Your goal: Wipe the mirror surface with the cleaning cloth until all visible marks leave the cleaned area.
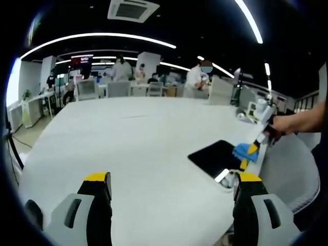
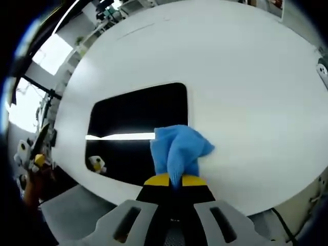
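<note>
While the right gripper (image 2: 173,180) pinches a blue cloth (image 2: 178,149) between its two yellow-tipped jaws, the jaws are squeezed nearly together on a fold of it. The cloth bunches up past the tips and rests on the near right corner of the mirror (image 2: 134,128). Part of the cloth hangs over the mirror's right edge onto the white table (image 2: 246,77).

The mirror is a dark, flat rectangle with round corners. It lies on the table close to the near edge. A long bright strip of light shines across it, and a small white and yellow shape shows in its near left part. I cannot tell from the right gripper view if any marks are on the glass.

In the left gripper view, the left gripper (image 1: 174,187) has its two jaws spread wide apart. Nothing is between them. It hangs over the big white table (image 1: 128,138), well apart from the mirror.

From there the mirror (image 1: 212,155) sits to the right, near the table's edge. The blue cloth (image 1: 242,150) lies on its far right side. The right gripper (image 1: 249,149) comes in from the right and holds the cloth, and a person's hand (image 1: 279,125) grips its handle.

Far across the room, people stand near desks and chairs (image 1: 118,88). Long lights (image 1: 97,37) glow on the dark ceiling.
</note>
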Available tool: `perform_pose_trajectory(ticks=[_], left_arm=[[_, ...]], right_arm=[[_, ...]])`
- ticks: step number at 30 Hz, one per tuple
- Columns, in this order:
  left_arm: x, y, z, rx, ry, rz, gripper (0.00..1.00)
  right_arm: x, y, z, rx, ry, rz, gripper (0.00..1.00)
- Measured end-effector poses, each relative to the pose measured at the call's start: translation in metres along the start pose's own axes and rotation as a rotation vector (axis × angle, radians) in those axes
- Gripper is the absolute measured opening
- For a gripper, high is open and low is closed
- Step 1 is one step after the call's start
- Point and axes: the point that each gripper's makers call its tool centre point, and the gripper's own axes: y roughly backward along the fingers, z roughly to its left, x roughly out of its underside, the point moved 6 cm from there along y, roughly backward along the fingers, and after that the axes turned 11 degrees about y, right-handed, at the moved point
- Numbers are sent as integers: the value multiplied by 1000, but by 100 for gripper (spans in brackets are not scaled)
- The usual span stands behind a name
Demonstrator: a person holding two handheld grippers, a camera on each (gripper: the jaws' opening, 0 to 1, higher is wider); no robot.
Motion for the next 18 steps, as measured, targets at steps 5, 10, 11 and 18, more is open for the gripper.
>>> perform_pose_trajectory(ticks=[5, 10, 11, 18], left_arm=[[1, 3, 1, -1, 15, -1, 100], [2, 6, 0, -3, 17, 0, 100], [2, 7, 0, -4, 16, -1, 100], [0, 11, 1, -11, 10, -7, 100]], right_arm=[[0, -1, 2, 10, -2, -4, 0], [-2, -2, 4, 4, -10, -4, 0], [-2, -2, 5, 2, -15, -5, 0], [-5, -5, 14, -4, -3, -6, 0]])
